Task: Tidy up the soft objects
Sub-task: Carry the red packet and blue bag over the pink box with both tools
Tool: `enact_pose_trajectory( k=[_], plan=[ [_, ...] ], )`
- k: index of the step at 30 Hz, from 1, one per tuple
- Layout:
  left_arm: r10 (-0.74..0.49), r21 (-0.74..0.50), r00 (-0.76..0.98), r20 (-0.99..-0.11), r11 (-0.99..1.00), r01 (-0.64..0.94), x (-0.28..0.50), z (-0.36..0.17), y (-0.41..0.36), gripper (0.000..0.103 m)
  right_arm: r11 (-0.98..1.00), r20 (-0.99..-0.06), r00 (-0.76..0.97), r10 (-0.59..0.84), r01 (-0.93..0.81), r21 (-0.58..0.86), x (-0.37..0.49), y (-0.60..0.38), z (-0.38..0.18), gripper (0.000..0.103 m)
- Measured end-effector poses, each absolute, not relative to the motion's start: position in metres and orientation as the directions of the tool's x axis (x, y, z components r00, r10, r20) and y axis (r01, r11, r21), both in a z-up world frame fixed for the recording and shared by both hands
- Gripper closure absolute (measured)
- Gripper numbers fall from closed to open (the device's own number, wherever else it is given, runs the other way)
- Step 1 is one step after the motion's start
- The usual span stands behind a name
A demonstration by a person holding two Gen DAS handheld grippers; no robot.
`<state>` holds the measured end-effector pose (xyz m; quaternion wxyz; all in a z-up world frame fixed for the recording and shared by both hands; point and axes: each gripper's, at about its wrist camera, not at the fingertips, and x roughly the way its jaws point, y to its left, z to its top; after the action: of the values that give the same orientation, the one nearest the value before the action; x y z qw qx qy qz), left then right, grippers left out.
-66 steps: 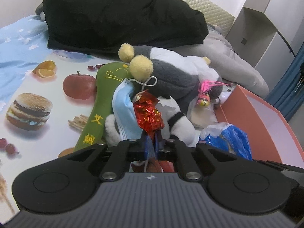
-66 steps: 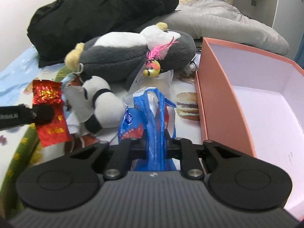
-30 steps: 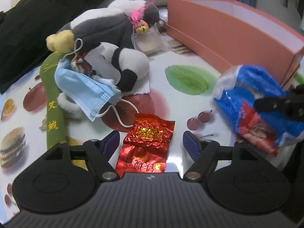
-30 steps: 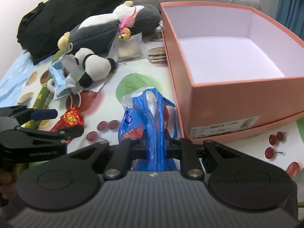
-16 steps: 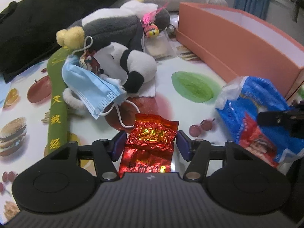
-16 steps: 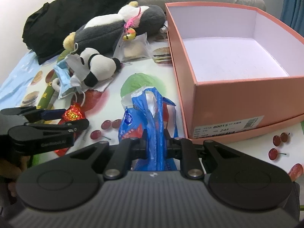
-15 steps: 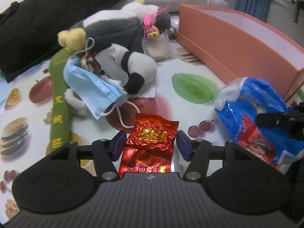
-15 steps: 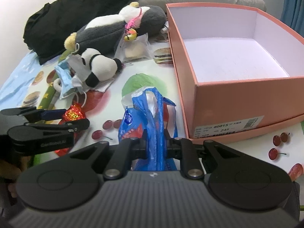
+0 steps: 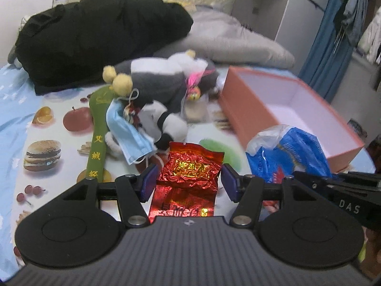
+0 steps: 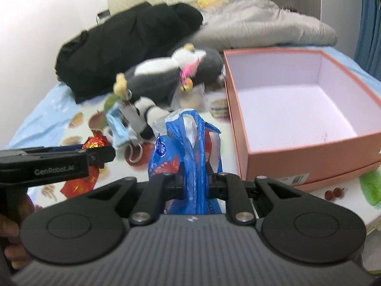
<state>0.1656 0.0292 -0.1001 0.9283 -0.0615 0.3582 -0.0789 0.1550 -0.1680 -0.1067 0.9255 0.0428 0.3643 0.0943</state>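
My left gripper (image 9: 189, 178) has its jaws apart on either side of a crinkled red foil packet (image 9: 188, 181), whose sides meet the blue pads. My right gripper (image 10: 194, 186) is shut on a blue plastic bag (image 10: 188, 147) and holds it up left of the open pink box (image 10: 309, 157). The bag (image 9: 288, 155) and the box (image 9: 257, 116) also show at the right of the left wrist view. A grey-and-white plush (image 9: 166, 83), a small panda plush (image 9: 166, 124) and a blue face mask (image 9: 126, 131) lie in a pile behind the packet.
A green cloth strip (image 9: 98, 128) lies left of the pile on the fruit-print mat (image 9: 47, 119). A black coat (image 9: 95, 38) and a grey pillow (image 9: 233, 45) lie at the back. A white cabinet (image 9: 273, 7) stands at the back right.
Both views have tilted up and blurred, so both grippers have moved. The left jaws stay around the red packet. The right gripper still holds the blue bag, now closer to the box.
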Motion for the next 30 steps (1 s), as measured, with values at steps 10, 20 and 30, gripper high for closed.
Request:
enact_pose_trajectory(
  k=[10,20,30],
  plan=[
    [-0.218,-0.215,0.785,-0.579,0.970,0.111,0.129,-0.043,-0.006,0.039,0.982,-0.590,0.786,0.187,-0.130,0.138,0.123,-0.205,-0.053,0.086],
    [-0.301,-0.275,0.768,-0.565,0.947,0.169,0.111,-0.023,-0.068,0.039,0.989,-0.577,0.807,0.126,-0.054,0.139,0.093,-0.262,-0.028,0.086],
    [-0.362,-0.271,0.732,-0.577,0.931,0.246,0.144,-0.014,-0.136,0.039,0.988,-0.590,0.804,0.074,0.020,0.152,0.116,-0.313,-0.024,0.086]
  ],
)
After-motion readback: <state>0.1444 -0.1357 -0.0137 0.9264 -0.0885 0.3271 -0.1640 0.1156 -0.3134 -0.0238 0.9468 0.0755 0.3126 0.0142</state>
